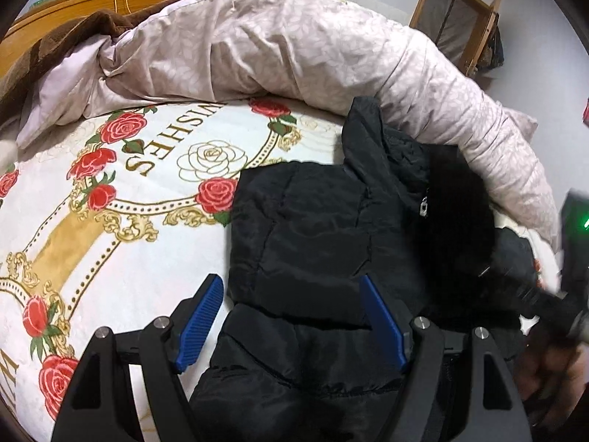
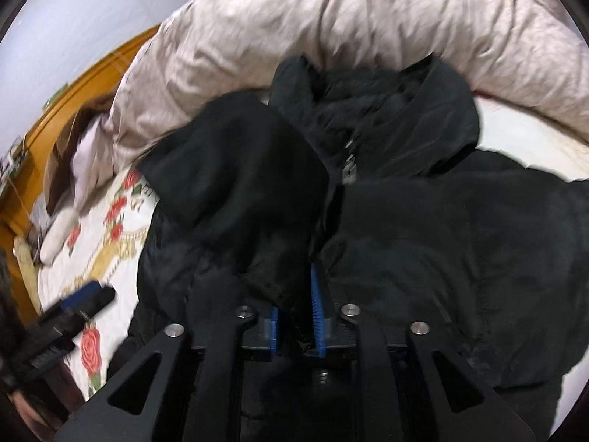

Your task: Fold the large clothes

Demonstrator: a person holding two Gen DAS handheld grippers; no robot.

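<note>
Across the top of both frames, a pale rumpled duvet (image 1: pixel 294 48) crowds the black jacket (image 1: pixel 313 221) on the rose-printed bed (image 1: pixel 110 184). My left tool (image 1: pixel 291 316) hovers wide above its hem; my right tool (image 2: pixel 296 316) pinches jacket fabric.

Place: my home bedroom.
Signs: rose-printed bedsheet (image 1: pixel 110 221), rumpled pink duvet (image 1: pixel 294 55), wooden headboard (image 1: pixel 73 3).

Black puffer jacket (image 1: pixel 316 228), hooded, zipped, partly folded, lying on bed
</note>
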